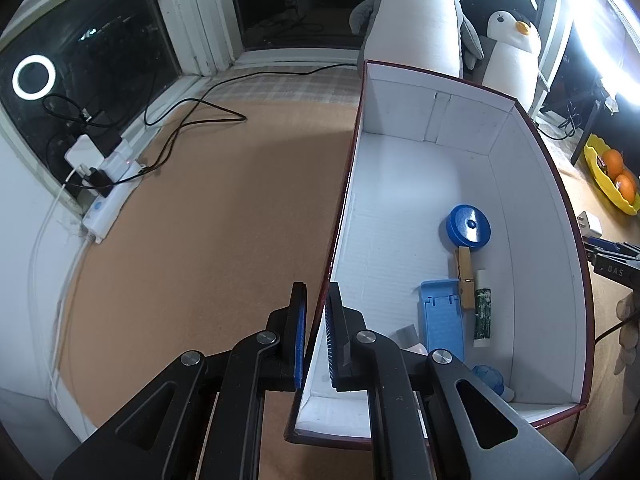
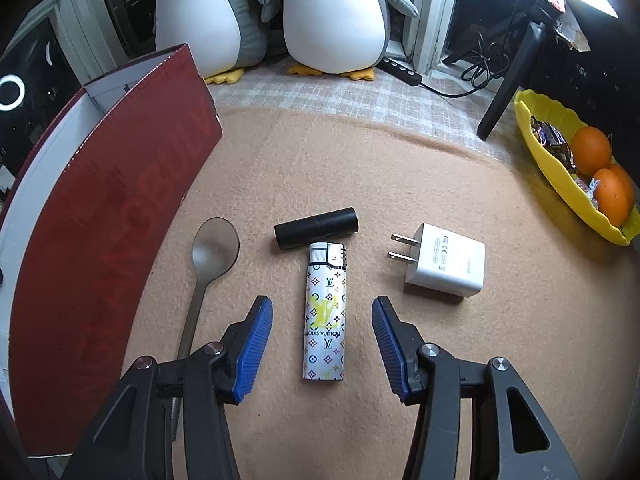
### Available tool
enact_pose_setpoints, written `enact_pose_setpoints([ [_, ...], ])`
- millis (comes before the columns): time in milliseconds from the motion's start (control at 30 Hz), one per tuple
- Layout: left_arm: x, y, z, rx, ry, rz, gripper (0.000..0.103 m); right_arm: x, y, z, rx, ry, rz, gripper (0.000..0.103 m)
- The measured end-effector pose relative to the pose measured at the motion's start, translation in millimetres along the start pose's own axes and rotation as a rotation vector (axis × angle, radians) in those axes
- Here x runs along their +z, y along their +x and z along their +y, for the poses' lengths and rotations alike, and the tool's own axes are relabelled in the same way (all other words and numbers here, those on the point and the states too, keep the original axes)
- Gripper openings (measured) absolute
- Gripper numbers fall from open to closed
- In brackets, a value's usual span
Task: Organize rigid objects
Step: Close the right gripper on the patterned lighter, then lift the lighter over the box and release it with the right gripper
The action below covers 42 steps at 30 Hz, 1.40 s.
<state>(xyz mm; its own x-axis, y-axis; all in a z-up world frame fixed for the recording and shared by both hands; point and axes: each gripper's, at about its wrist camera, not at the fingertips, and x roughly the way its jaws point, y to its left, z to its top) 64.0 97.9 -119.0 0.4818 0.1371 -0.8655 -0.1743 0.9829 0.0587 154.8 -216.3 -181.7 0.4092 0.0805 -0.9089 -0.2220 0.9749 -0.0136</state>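
Observation:
My left gripper point(image 1: 316, 300) is shut on the left wall of the red box point(image 1: 340, 216), one finger outside and one inside. The white inside of the box holds a blue round lid point(image 1: 469, 225), a wooden clothespin point(image 1: 465, 278), a blue plastic case point(image 1: 442, 320), a green-and-white tube point(image 1: 483, 309) and a few small items near my fingers. My right gripper point(image 2: 322, 312) is open, its fingers either side of a patterned white lighter point(image 2: 325, 314) on the tan mat. A black cylinder point(image 2: 316, 228), a metal spoon point(image 2: 208, 268) and a white charger plug point(image 2: 444, 266) lie around it.
The red box's outer wall point(image 2: 108, 232) stands left of the spoon. A yellow tray with oranges point(image 2: 560, 176) sits far right. Two plush penguins point(image 2: 332, 16) stand at the back. A power strip with cables point(image 1: 108, 184) lies at the left window edge.

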Motion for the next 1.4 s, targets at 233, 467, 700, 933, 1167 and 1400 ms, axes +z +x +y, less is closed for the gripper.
enact_pose_setpoints([
  [233,0.0,-0.2,0.4,0.002,0.004,0.001,0.008,4.4,9.8,2.2,-0.019,-0.022,0.032,0.032],
  [467,-0.8,0.8,2.8,-0.006,-0.003,-0.002,0.008,1.5,18.2,1.9,-0.017,-0.009,0.061,0.027],
  [700,-1.5,0.2,3.3,-0.011,-0.004,-0.005,0.008,1.3,17.0,4.9,-0.017,-0.015,0.065,0.021],
  [933,-1.4,0.0,3.8,-0.020,-0.005,-0.008,0.008,-3.0,14.4,6.9,-0.022,-0.013,0.068,0.021],
  [1167,-2.7,1.2,5.0,-0.028,-0.011,-0.009,0.008,-7.9,1.7,9.2,-0.029,-0.004,0.037,0.021],
  [1400,-4.1,1.2,6.1,-0.037,-0.015,-0.013,0.008,-11.2,-35.5,6.1,0.006,0.029,-0.022,0.021],
])
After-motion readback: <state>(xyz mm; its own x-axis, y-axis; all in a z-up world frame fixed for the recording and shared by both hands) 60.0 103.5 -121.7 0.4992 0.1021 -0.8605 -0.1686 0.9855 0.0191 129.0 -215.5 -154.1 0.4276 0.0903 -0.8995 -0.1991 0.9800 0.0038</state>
